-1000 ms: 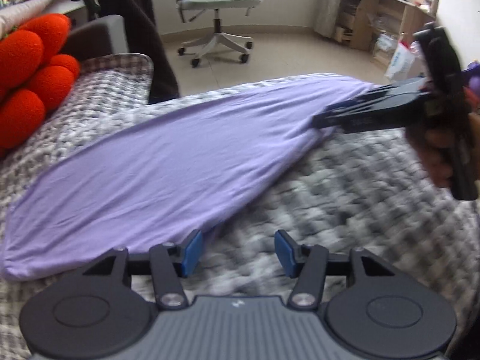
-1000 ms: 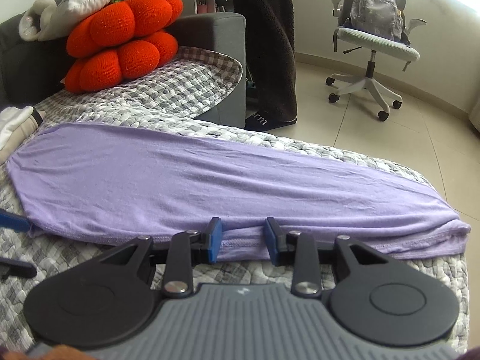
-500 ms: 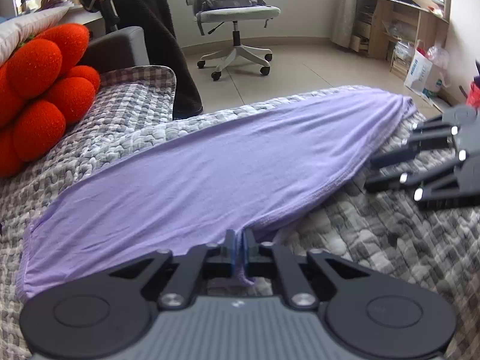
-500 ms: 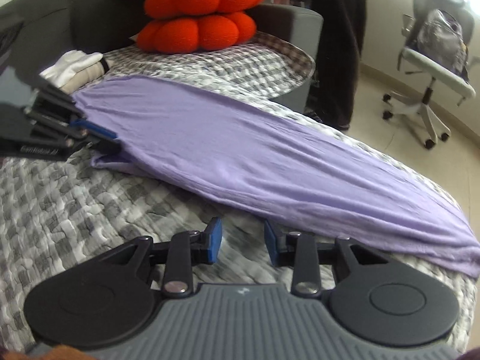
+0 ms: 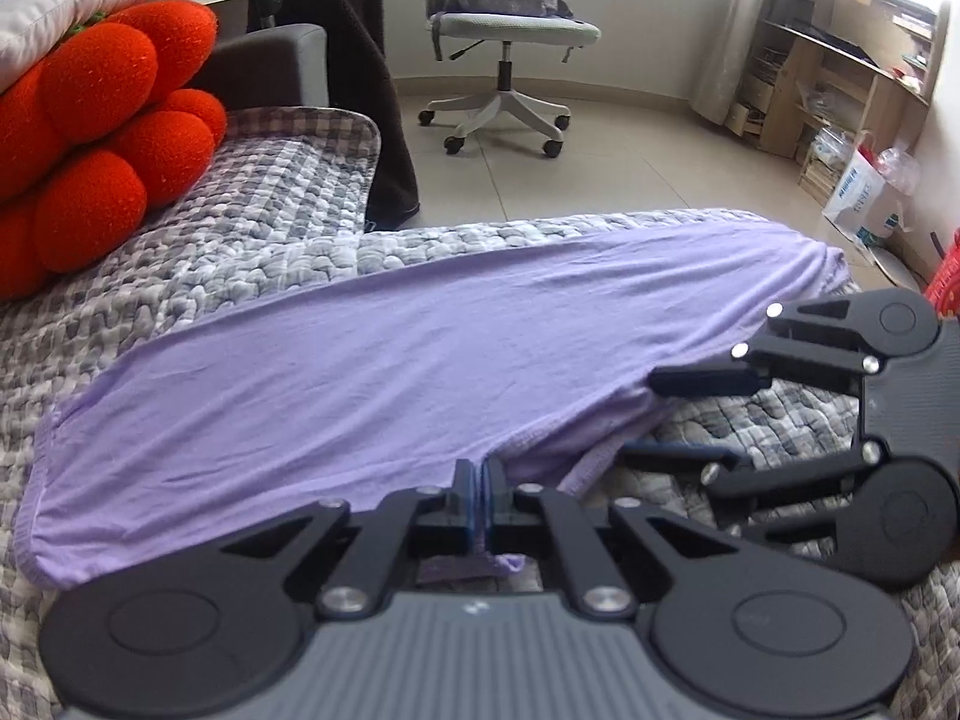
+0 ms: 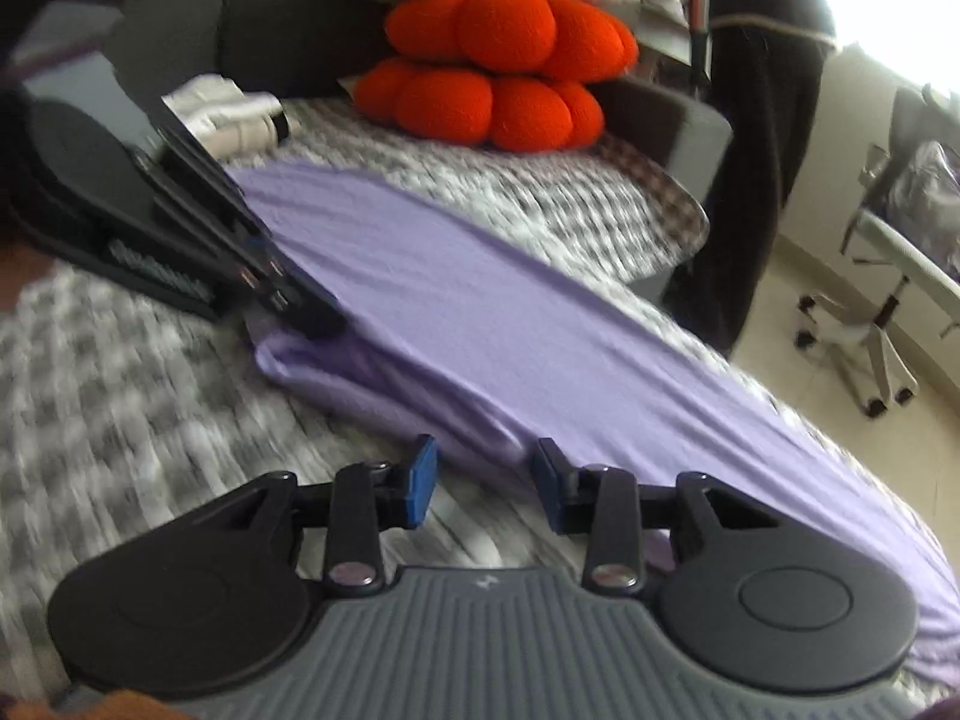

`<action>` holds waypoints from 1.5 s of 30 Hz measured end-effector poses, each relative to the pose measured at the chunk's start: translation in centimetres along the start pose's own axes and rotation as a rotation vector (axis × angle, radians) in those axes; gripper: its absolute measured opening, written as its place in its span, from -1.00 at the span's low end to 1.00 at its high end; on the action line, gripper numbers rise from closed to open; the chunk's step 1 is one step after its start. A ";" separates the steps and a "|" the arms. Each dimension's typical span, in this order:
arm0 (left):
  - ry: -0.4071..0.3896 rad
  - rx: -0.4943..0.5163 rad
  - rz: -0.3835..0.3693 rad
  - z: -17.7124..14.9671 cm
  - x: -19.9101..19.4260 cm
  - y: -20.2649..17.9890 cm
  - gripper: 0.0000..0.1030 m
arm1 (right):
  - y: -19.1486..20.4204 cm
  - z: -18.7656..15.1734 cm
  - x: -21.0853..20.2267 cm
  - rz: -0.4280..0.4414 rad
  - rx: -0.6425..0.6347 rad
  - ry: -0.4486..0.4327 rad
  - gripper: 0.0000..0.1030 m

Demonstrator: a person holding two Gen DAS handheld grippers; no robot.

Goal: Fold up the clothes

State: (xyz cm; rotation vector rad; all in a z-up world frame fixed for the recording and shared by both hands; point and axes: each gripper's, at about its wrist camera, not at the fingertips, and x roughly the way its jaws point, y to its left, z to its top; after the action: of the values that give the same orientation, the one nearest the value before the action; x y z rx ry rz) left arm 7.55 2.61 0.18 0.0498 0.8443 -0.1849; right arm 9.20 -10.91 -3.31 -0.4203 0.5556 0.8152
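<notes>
- Centrally, a purple garment (image 5: 420, 372) lies flat on a grey checked quilt (image 5: 252, 240); it is folded into a long, narrow band.
- Its long axis runs diagonally in the left wrist view, from the broad rounded end at lower left to the narrower end at upper right, near the bed edge by the floor.
- Left gripper (image 5: 479, 501): clenched on the garment's near hem, a tuft of purple cloth pinched between the blue pads.
- Right gripper (image 6: 485, 483): jaws opening, straddling the near hem further along; cloth lies between the pads, but they do not press on it.
- Likely risk: if the right gripper lifts before it bites, or catches only the top layer, the hem may slip and the band would sag or twist on one side.
- Further risk: uneven pull from the two hands could skew the fold line and drag the far end over the bed edge.
- Surroundings: orange cushions (image 5: 90, 138) at the head of the bed; an office chair (image 5: 504, 42) on the tiled floor beyond.
</notes>
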 end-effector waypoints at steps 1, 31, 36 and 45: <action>-0.006 -0.007 0.000 0.0 -0.1 0.1 -0.95 | 0.2 0.3 0.0 0.027 0.007 -0.007 -0.23; -0.006 -0.021 -0.003 -0.6 -1.6 0.1 -0.96 | -0.5 0.9 1.2 0.102 0.038 0.069 0.12; 0.001 -0.018 -0.008 -0.8 -1.8 0.2 -0.96 | -4.7 -0.5 0.2 0.084 0.170 0.079 0.27; 0.008 -0.007 -0.016 -1.2 -1.9 -0.2 -0.96 | -11.5 -2.9 -1.3 0.032 0.552 -0.017 0.27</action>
State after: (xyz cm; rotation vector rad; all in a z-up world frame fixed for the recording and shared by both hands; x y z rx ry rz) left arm 5.42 2.81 0.81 0.0371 0.8539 -0.1967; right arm 16.44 -20.37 -3.20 0.1024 0.7437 0.6604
